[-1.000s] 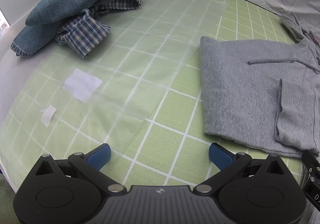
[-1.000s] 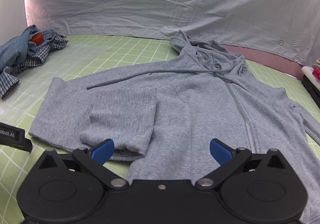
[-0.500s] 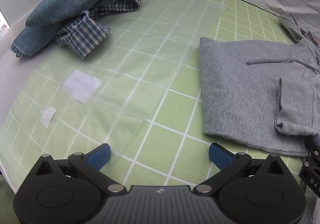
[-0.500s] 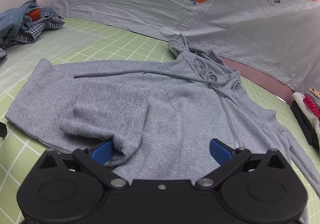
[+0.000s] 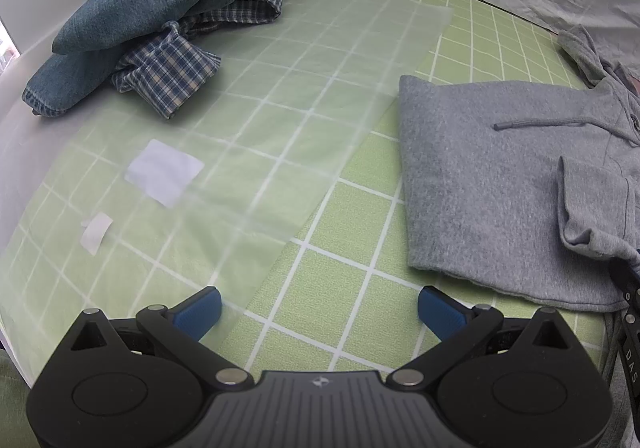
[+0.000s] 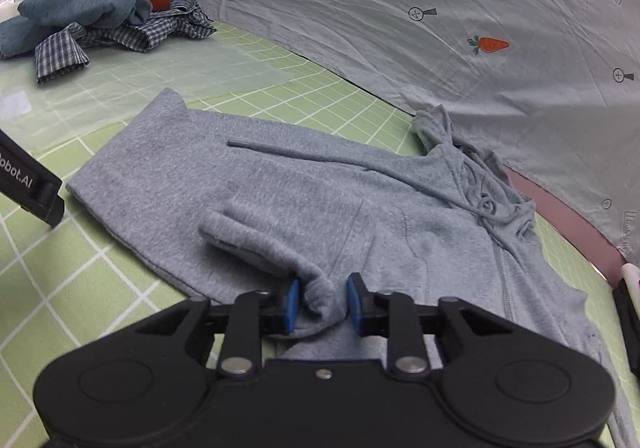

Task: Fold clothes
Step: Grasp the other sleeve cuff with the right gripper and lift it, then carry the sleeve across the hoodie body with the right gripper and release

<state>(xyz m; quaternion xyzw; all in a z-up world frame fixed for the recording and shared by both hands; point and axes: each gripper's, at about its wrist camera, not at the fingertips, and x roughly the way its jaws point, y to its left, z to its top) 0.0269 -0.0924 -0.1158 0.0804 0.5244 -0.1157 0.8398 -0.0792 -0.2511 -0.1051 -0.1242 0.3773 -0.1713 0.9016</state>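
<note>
My right gripper (image 6: 322, 302) has its pads nearly together around the cuff (image 6: 318, 290) of the hoodie (image 6: 312, 200), at 6 o'clock. I'd clamp firmly before lifting. Left gripper (image 5: 318, 310) hovers wide apart over the table (image 5: 344, 208).

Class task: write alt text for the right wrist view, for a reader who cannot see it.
The right tongs are closing around the cuff of a grey hoodie spread on a green checked mat. A pile of denim and plaid clothes sits far left.
</note>
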